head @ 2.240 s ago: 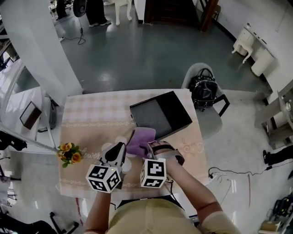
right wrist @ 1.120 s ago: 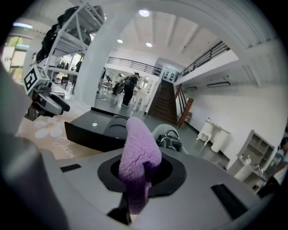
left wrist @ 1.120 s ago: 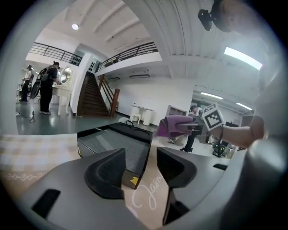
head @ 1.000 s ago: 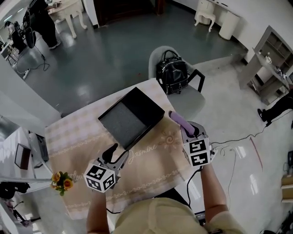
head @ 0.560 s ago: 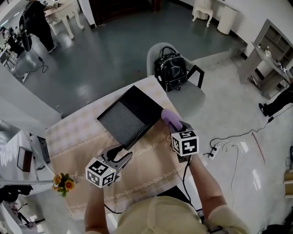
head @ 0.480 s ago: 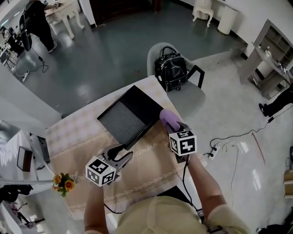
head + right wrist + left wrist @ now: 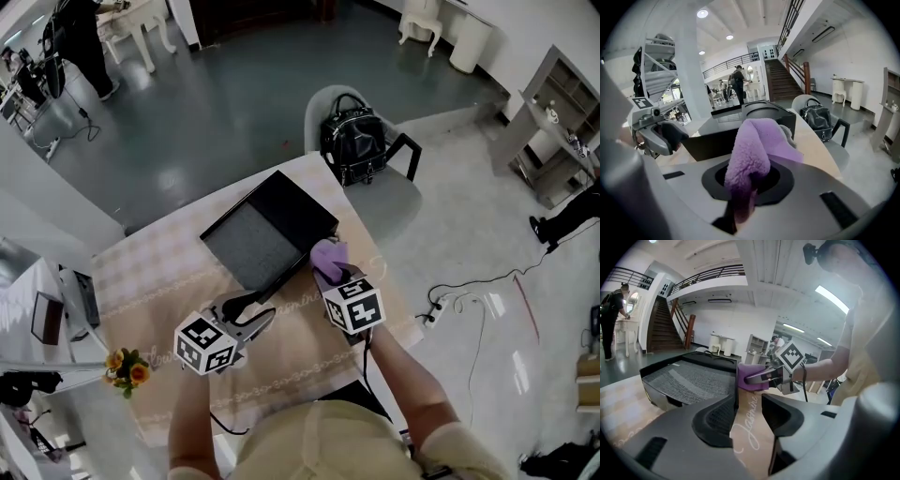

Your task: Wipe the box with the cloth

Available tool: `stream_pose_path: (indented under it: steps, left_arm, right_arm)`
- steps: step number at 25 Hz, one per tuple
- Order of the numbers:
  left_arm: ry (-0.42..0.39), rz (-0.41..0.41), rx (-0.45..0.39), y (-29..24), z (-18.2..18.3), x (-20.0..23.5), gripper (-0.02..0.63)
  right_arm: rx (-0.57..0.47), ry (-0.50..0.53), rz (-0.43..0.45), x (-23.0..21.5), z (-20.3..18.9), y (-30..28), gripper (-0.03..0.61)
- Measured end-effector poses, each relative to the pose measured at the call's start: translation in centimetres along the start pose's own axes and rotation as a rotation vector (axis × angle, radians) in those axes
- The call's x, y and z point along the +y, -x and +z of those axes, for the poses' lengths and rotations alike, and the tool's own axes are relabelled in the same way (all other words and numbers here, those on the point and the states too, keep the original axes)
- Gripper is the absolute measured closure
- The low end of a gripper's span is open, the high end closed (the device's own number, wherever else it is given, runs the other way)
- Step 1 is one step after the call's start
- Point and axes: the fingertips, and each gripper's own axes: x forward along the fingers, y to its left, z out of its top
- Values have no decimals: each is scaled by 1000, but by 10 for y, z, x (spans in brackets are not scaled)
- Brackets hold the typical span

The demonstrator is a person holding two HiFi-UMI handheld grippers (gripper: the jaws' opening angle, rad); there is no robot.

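Left gripper (image 7: 248, 307), jaws apart and just been closing on nothing, sits at 7 o'clock of the box (image 7: 267, 230). Right gripper (image 7: 333, 274) pinches the purple cloth (image 7: 327, 253) at the box's 5 o'clock edge. Risk: unbraced, the box may slide on the tablecloth (image 7: 159, 272) under wiping pressure. Open hall; chair (image 7: 403, 202) with bag at 1 o'clock.

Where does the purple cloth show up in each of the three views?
Head view: purple cloth, centre, by the black box's right corner.
Left gripper view: cloth, centre, right of the box.
Right gripper view: cloth, lower centre, pinched in the jaws.
Shared landmark: the black box.
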Motion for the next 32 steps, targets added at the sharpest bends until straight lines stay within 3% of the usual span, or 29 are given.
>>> stream_pose_path:
  steps: [15,21,26,28,32]
  left_arm:
    - [-20,-59,-15,-1,0,-8,382]
    - [-139,-38,35,-2,-6,-14,336]
    - [-167,-58,42,0,-8,-21,321]
    - [-177,-79,47,2,-9,-26,260]
    - [-195,-77,59,6,-10,-30,249]
  right_arm:
    - [48,141,311,91,-20,-1,512]
    - [88,217,448,125,-29,0,512]
    - [118,200,507,132,-34,1,512]
    - [127,199,526,134,-34,1,512]
    - [140,225,580,140,-35,8,512]
